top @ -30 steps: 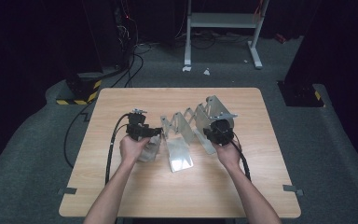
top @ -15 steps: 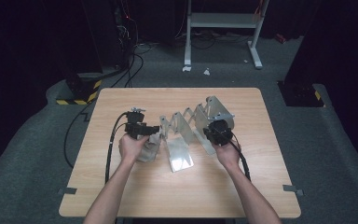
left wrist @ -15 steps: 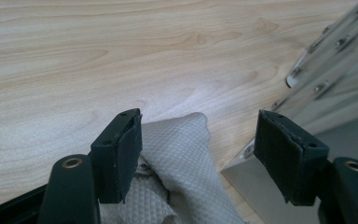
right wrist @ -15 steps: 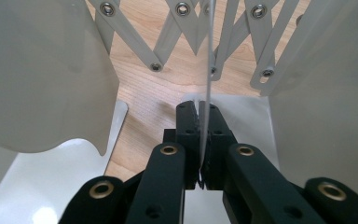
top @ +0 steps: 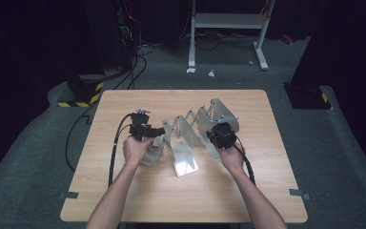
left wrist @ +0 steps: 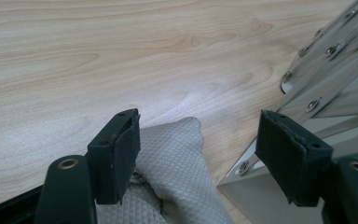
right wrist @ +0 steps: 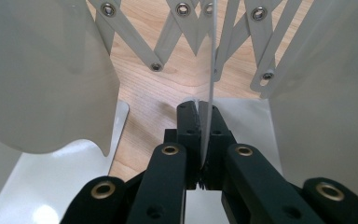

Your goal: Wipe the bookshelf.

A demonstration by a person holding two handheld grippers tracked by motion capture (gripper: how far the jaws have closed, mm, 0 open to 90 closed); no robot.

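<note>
My right claw point(right wrist: 204, 140) is pressed together on one thin upright plate point(right wrist: 210, 70) of the metal folding rack point(top: 190, 133), the sheet pinched edge-on between my two black jaws. They have just been closing onto it. In the right gripper view the rack's scissor links point(right wrist: 177, 32) cross ahead of me over the wooden table point(top: 181, 102), with pale plates standing to either side of the one I hold. From the high view the rack stretches across the middle of the table, and I grip it near its right end.

My left claw point(left wrist: 198, 154) is spread wide, jaws apart and pressing on nothing. A grey quilted cloth point(left wrist: 177, 172) lies bunched under and between them, close against the left jaw; I think it touches that pad, though the angle leaves me unsure. The rack's left end sits just beside my right-hand jaw. In the high view my left hand point(top: 136, 148) rests over the cloth at that end.
</note>
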